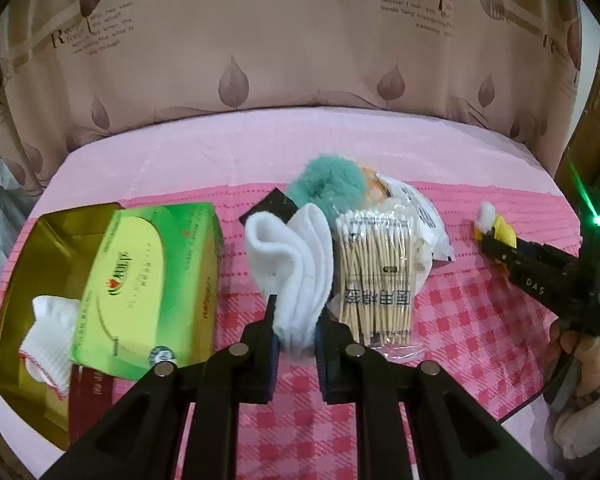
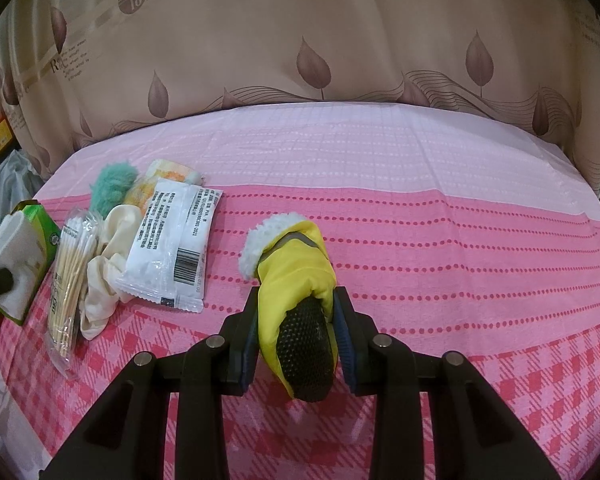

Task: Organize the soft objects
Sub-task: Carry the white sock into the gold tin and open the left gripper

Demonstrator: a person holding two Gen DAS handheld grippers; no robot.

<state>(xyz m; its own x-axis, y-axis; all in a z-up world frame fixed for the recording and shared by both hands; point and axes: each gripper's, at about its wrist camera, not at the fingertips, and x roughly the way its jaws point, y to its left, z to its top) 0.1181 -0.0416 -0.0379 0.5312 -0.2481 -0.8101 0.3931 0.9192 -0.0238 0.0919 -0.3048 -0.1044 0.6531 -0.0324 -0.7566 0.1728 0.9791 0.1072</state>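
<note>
My left gripper (image 1: 296, 320) is shut on a folded white sock (image 1: 296, 264), held above the pink cloth next to the green tissue box (image 1: 152, 280). My right gripper (image 2: 296, 316) is shut on a small yellow bootie (image 2: 296, 276) with white fleece trim and a black dotted sole; it also shows in the left wrist view (image 1: 496, 228) at far right. A pile lies in the middle: a cotton swab pack (image 1: 376, 272), a teal fluffy ball (image 1: 332, 184), a white sealed packet (image 2: 172, 240), a cream glove (image 2: 108, 248).
A gold box (image 1: 28, 280) at the left holds the tissue box and a white waffle cloth (image 1: 48, 340). A leaf-print curtain (image 2: 300, 40) hangs behind the table. The table's edge curves around front left and right.
</note>
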